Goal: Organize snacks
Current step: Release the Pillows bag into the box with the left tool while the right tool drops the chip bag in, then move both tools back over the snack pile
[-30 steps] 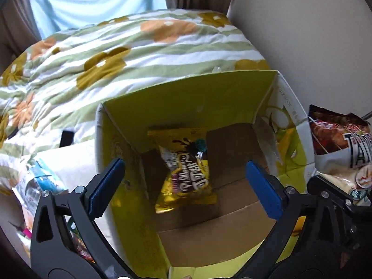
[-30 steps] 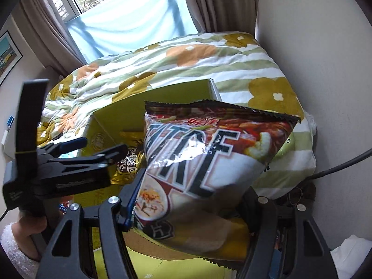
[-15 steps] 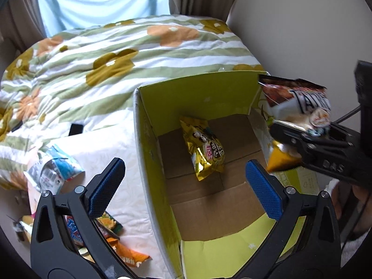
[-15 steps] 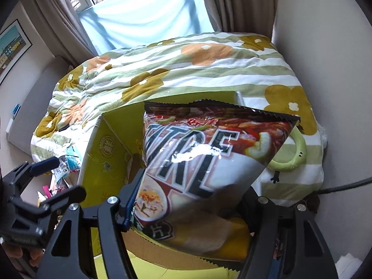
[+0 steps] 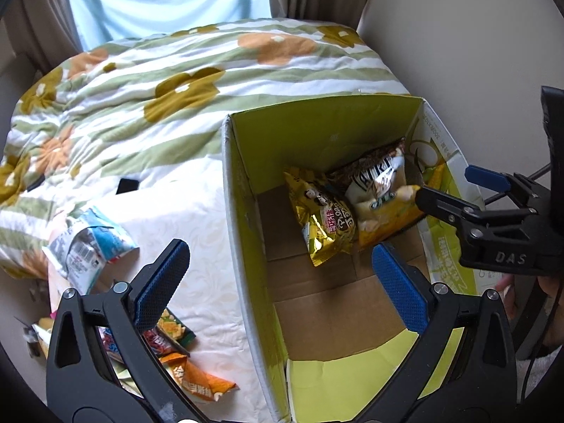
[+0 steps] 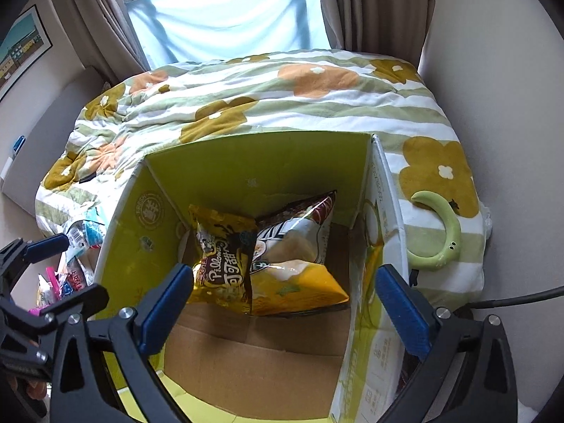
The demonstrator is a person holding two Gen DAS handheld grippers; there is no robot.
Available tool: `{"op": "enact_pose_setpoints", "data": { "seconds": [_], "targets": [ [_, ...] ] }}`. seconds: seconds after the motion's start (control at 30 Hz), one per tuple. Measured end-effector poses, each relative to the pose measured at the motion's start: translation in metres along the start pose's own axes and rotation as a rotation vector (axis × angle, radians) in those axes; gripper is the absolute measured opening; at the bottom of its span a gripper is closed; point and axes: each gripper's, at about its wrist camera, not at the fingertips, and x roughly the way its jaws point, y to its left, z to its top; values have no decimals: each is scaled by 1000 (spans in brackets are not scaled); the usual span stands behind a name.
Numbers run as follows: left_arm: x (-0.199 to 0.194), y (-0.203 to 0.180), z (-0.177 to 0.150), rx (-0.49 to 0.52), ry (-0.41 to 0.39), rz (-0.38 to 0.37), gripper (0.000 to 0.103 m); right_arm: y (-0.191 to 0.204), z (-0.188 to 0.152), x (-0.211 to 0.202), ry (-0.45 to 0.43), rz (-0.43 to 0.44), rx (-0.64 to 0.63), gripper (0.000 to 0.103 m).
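Observation:
A yellow-green cardboard box (image 5: pixel 232 183) stands open on the bed. Inside it a gold snack bag (image 5: pixel 324 218) lies beside a large chip bag (image 5: pixel 380 194), which leans into the far right corner. My right gripper (image 6: pixel 285 306) hangs over the box with its jaws opening. Nothing is between them, and the chip bag (image 6: pixel 296 246) lies loose below, against the gold bag (image 6: pixel 218 253). In the left wrist view the right gripper (image 5: pixel 454 185) reaches in from the right rim. My left gripper (image 5: pixel 280 285) is open and empty, straddling the box's left wall.
Loose snacks lie on the white sheet left of the box: a blue-white pack (image 5: pixel 88 246), an orange pack (image 5: pixel 197 380) and several more. A green ring (image 6: pixel 440 239) rests on the flowered quilt (image 5: pixel 176 88). A wall and a cable (image 6: pixel 511 299) lie to the right.
The right gripper has opened and let go of the chip bag, which now lies in the box by the gold bag. The left gripper has shifted left, off the box's middle.

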Motion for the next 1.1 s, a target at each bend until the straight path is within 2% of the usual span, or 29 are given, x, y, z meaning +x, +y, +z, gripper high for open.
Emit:
{"op": "enact_pose_setpoints", "data": {
  "seconds": [0.23, 0.53, 0.7, 0.9, 1.1],
  "targets": [
    [-30, -12, 0, 22, -73, 23, 102, 6, -4, -47, -75, -33, -13, 102],
    [-110, -23, -18, 24, -254, 94, 103, 21, -19, -113, -225, -19, -44, 102],
    [-144, -11, -47, -29, -301, 128, 102, 32, -33, -132, -258, 37, -39, 102],
    [-171, 15, -96, -80, -293, 174, 103, 61, -61, -145, -268, 74, -55, 102],
    [-192, 59, -148, -136, -288, 185, 103, 103, -94, -150, -270, 103, -70, 102]
  ]
}}
